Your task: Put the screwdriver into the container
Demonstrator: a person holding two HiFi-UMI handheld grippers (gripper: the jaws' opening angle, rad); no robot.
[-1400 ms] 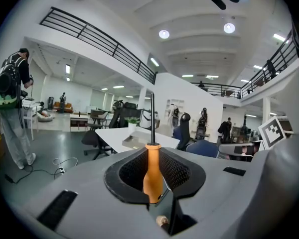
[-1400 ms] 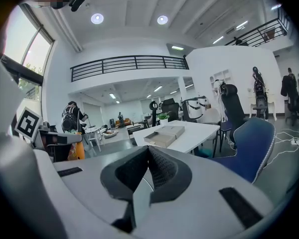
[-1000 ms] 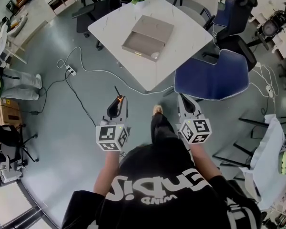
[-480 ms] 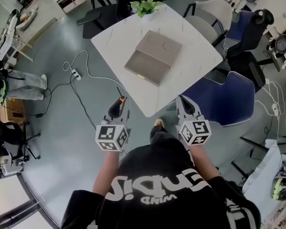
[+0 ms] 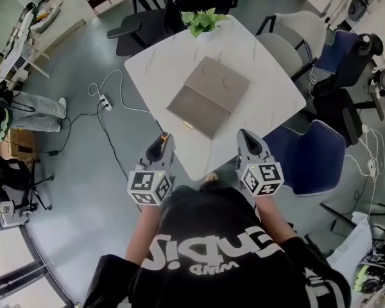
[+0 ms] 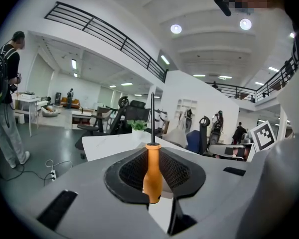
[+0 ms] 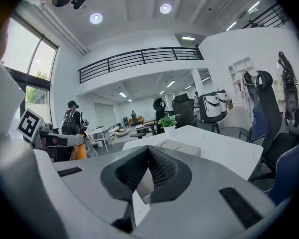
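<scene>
Screwdriver [image 6: 152, 176] sat pinched between the jaws of the left gripper [image 5: 162, 145], its orange handle clamped upright in the black pads and its dark shaft pointing toward 12 o'clock in the left gripper view. In the head view only a bit of orange showed at the jaw tips. The right gripper [image 5: 249, 144] had its jaws pressed together with nothing between them.

Both grippers were held side by side in front of the person's chest, near the table's 6 o'clock corner; the left tip reached just over the table edge. The white table [image 5: 157, 59] carried the tan container [image 5: 208, 96], a shallow open box lying at about 12 o'clock from the grippers and well apart from the screwdriver. A small potted plant [image 5: 204, 21] stood on the table's 12 o'clock corner, beyond the container.

A blue chair [image 5: 308, 156] stood at 3 o'clock of the right gripper, close against the table. On the grey floor at 10 o'clock of the left gripper lay a white power strip [image 5: 104, 101] with its cable. Farther out at 9 o'clock, another person's legs [image 5: 29, 104] showed at the frame's edge.
</scene>
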